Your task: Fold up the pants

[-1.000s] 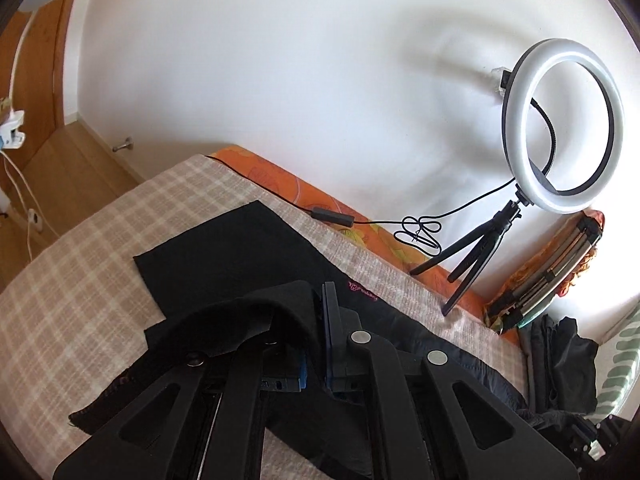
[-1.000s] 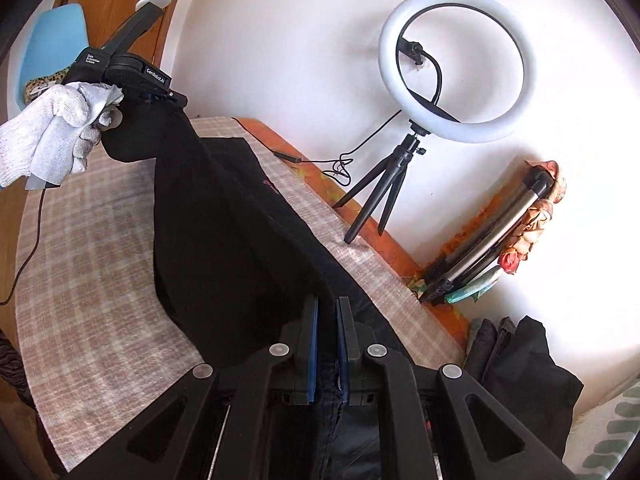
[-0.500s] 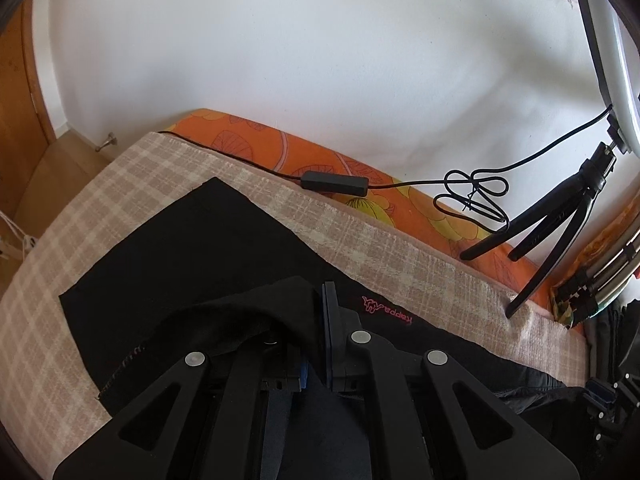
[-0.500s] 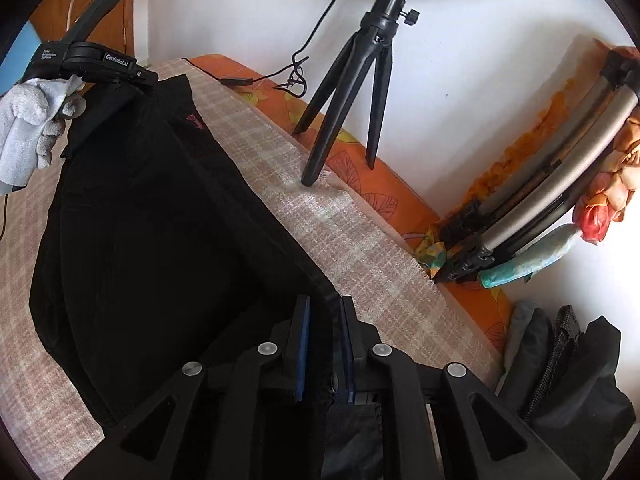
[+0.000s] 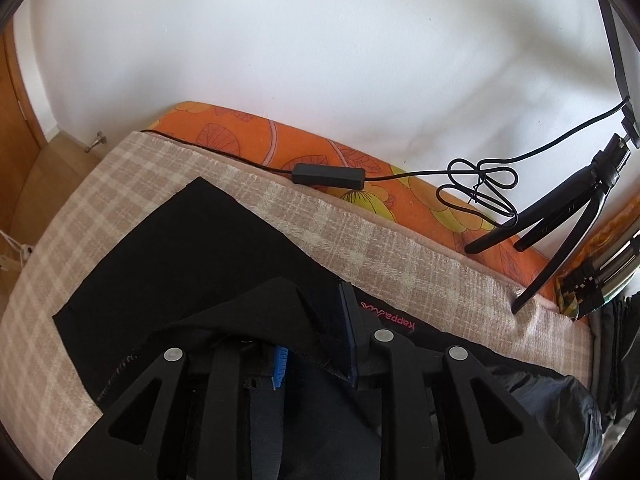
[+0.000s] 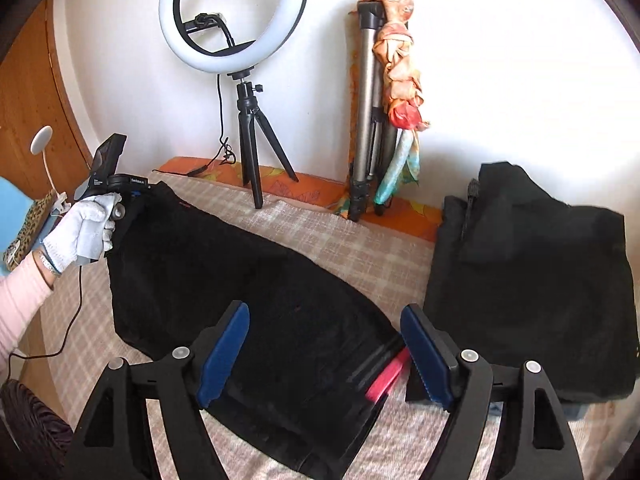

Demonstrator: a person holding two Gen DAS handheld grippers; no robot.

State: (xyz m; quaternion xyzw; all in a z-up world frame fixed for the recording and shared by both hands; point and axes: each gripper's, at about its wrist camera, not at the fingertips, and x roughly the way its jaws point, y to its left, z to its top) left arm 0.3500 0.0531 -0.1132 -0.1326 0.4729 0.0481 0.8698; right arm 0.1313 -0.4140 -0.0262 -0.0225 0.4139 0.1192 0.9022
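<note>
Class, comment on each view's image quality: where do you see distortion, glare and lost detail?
Left wrist view: fisheye bends the bed edge; white wall evenly bright. Right wrist view: lit ring light glares, wall beside it washes out; black pants lose fold detail; corners vignette dark.

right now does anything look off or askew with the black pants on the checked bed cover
One thing: the black pants lie folded along the beige checked bed cover, but the left gripper holds one hem corner lifted, so that end is not flat. The right gripper is open.
</note>
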